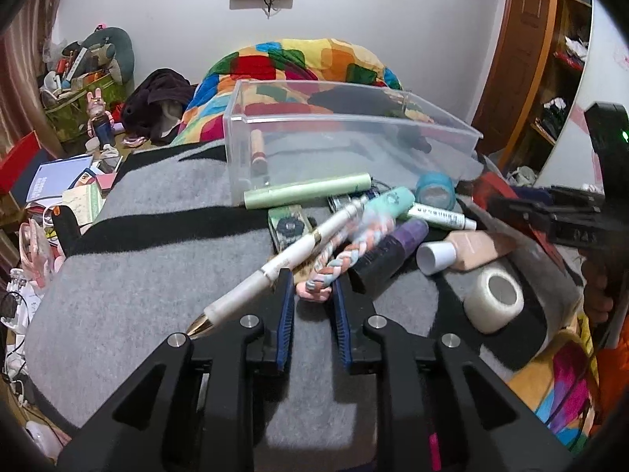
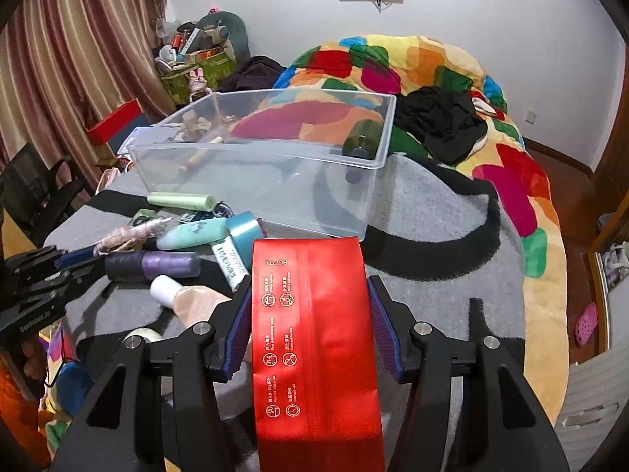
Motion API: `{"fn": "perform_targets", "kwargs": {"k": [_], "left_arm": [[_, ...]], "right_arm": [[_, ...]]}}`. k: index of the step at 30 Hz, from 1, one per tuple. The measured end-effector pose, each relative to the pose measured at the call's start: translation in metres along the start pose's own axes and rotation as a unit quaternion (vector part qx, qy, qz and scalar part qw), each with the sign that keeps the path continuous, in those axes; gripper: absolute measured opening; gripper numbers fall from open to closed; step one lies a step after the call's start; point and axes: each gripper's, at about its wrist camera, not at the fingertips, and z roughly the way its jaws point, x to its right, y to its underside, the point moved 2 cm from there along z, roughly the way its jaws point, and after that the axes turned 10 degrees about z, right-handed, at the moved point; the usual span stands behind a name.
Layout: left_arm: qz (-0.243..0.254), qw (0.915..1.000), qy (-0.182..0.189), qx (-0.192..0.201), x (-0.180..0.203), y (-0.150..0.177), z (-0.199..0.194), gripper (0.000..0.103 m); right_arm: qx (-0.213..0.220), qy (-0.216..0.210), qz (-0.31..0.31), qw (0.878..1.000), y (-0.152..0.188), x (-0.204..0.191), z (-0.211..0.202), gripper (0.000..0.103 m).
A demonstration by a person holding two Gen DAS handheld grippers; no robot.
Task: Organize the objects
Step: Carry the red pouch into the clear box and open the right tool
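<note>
From the left wrist, the left gripper [image 1: 313, 291] has its blue pads pinched on the end of the soft braided cord in pink, orange and pale blue [image 1: 338, 263], which lies in the clutter before the clear plastic bin [image 1: 354, 126]; I judge a straight lift best, since a white pen [image 1: 283, 259] leans against one finger. From the right wrist, the right gripper [image 2: 310, 314] clasps the flat shiny red foil pouch [image 2: 314, 334] just short of the bin [image 2: 255, 149], so carry it level over the near wall before letting go.
</note>
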Motion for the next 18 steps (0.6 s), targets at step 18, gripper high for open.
{"fn": "perform_targets", "kwargs": {"k": [18], "left_arm": [[-0.02, 0.9983, 0.0, 0.055, -0.01, -0.039, -0.027, 0.015]], "right_arm": [[0.068, -0.018, 0.006, 0.997, -0.039, -0.017, -0.032, 0.051]]}}
